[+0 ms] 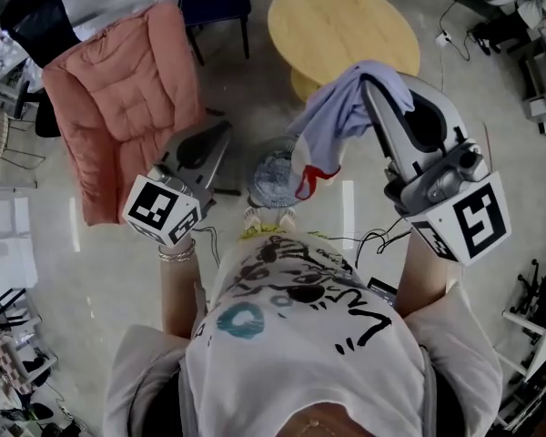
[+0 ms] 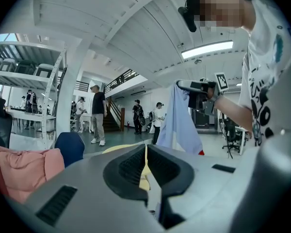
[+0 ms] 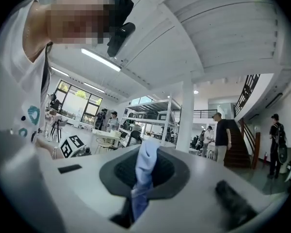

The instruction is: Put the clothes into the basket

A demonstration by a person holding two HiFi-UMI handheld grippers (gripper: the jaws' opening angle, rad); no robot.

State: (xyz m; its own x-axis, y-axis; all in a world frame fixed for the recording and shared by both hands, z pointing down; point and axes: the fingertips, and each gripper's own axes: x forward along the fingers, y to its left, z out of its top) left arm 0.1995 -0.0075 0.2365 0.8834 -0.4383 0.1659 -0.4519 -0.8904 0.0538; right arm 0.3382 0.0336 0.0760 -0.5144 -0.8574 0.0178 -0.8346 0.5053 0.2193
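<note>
Our right gripper [image 1: 371,82] is clenched on a pale blue garment [image 1: 338,116]. A fold is pinched between its pads and the rest hangs down over the basket [image 1: 271,178], which stands on the floor just ahead of our feet. Our left gripper [image 1: 220,133] is closed on nothing, off to the basket's left side. We judge the drop is near, yet the red-trimmed hem dangles by the basket's right rim, not over its middle. If we let go from here, the cloth may drape over that rim or slide to the floor. Some fabric also lies over the upper jaw, so it could cling when we release
</note>
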